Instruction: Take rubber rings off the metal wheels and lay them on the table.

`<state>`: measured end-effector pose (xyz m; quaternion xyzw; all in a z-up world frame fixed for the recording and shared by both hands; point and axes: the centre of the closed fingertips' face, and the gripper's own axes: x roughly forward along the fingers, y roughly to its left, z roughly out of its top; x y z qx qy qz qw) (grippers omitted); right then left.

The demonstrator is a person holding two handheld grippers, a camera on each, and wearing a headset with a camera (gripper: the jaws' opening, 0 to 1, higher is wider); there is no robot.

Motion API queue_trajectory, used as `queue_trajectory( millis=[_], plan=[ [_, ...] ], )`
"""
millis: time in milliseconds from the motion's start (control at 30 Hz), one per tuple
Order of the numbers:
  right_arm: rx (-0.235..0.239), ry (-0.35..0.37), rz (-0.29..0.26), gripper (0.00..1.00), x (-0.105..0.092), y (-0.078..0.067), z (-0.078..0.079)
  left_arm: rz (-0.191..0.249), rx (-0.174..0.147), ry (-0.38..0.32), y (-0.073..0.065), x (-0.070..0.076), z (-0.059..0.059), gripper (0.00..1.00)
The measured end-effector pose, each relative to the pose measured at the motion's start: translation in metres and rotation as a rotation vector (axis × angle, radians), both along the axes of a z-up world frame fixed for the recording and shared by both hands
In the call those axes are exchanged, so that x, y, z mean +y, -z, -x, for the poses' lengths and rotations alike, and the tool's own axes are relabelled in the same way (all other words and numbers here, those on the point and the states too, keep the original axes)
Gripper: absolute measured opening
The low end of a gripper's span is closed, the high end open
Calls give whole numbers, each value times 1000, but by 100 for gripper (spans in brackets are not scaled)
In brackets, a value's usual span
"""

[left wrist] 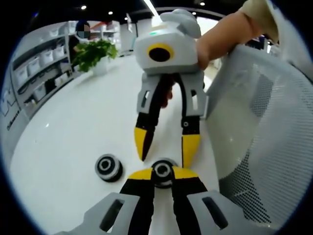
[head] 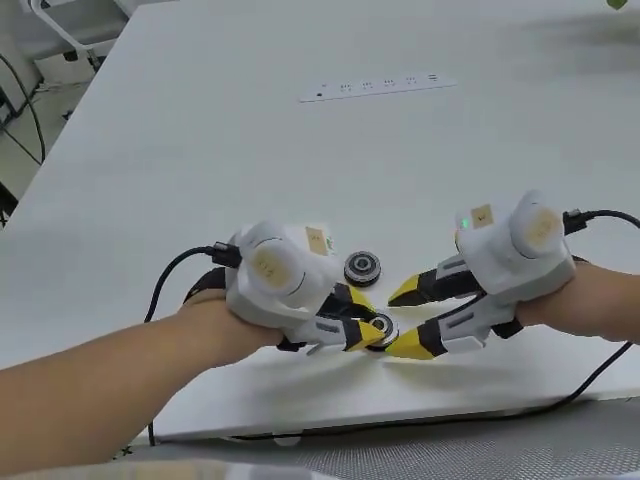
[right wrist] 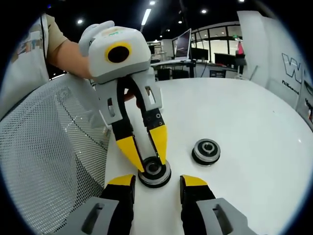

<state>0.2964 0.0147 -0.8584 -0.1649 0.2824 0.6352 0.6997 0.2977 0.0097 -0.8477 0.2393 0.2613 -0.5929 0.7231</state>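
Observation:
A small metal wheel with a black rubber ring [head: 381, 326] lies near the table's front edge. My left gripper [head: 366, 320] is shut on this wheel [left wrist: 162, 169], one yellow tip on either side. My right gripper [head: 405, 320] faces it from the right, open, its tips straddling the same wheel [right wrist: 156, 177] without touching it. In the right gripper view the left gripper [right wrist: 151, 164] reaches down onto the wheel from above. In the left gripper view the right gripper [left wrist: 165, 149] hangs open just behind the wheel. A second ringed wheel [head: 362, 267] lies free a little farther back [left wrist: 108, 167] [right wrist: 206, 151].
The white table [head: 200, 150] stretches far back, with a white power strip [head: 380, 87] lying on it. The table's front edge runs just below the grippers. A white mesh chair back [left wrist: 259, 127] [right wrist: 49, 147] stands close behind. A potted plant [left wrist: 93, 51] stands at the table's far end.

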Motion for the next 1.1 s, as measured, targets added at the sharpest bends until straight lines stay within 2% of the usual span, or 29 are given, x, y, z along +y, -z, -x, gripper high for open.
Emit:
queue_trajectory(
  millis=[200,267,533,700,1100],
  plan=[
    [20,16,-11,32,2,2,0,17,2,-6,0,0,0,13],
    [45,35,-35,32,5,0,0,20,3,-8,0,0,0,13],
    [20,14,-19,29,9,3,2,25,-3,-12,-1,0,0,13],
    [21,9,-15,26,6,3,3,29,-4,-16,0,0,0,13],
    [-19,-17,-2,23,2,3,5,35,-8,-26,0,0,0,13]
  ],
)
